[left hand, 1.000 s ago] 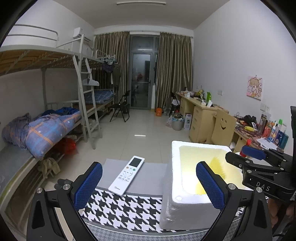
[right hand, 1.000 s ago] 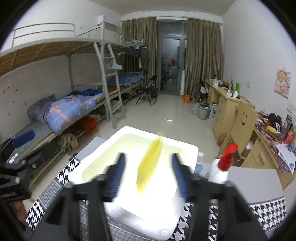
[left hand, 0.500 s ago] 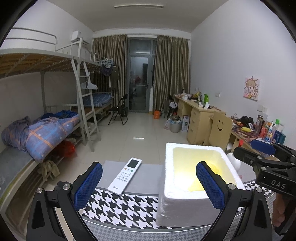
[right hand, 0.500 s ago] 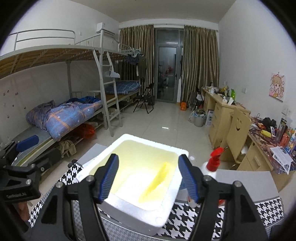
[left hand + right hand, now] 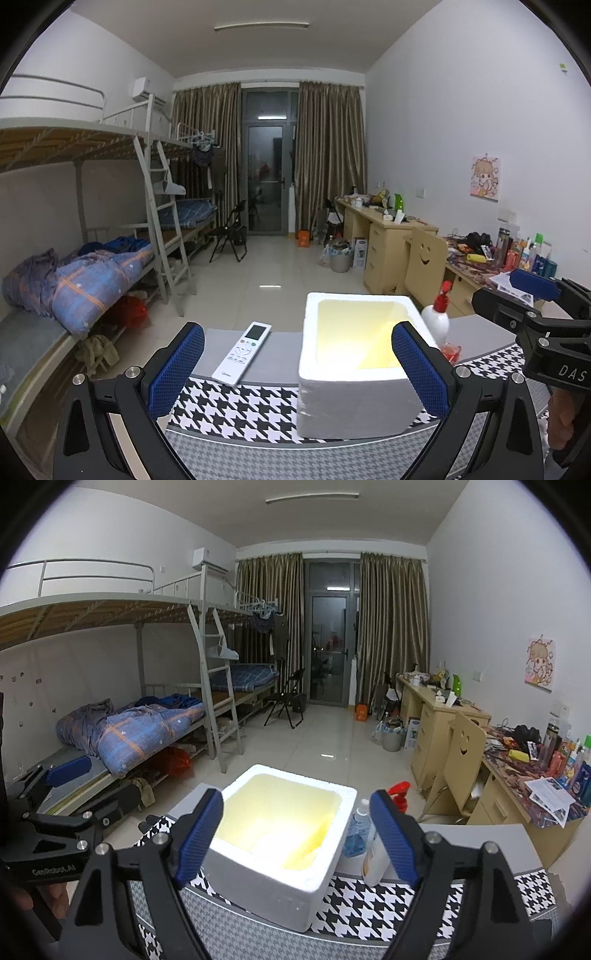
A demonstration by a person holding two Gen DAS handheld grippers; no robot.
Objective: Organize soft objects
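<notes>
A white foam box (image 5: 354, 406) stands on the houndstooth-covered table (image 5: 251, 410). A soft yellow thing (image 5: 308, 845) lies inside it against the right inner wall, and also shows as yellow thing (image 5: 376, 356) in the left wrist view. My right gripper (image 5: 295, 836) hovers in front of and above the foam box (image 5: 288, 897); its jaws are opening and nothing is between the pads. My left gripper (image 5: 297, 369) is open and empty, to the left of the box. One blue pad (image 5: 532, 285) of the right gripper shows at the right edge.
A white remote (image 5: 242, 352) lies on a grey mat left of the box. A white spray bottle with a red top (image 5: 436, 317) and a blue-liquid bottle (image 5: 356, 834) stand right of the box. Bunk beds stand to the left, with desks along the right wall.
The right gripper let the yellow thing drop into the box, widened its jaws and drew back and up. The left gripper also pulled back, so the box looks farther off.
</notes>
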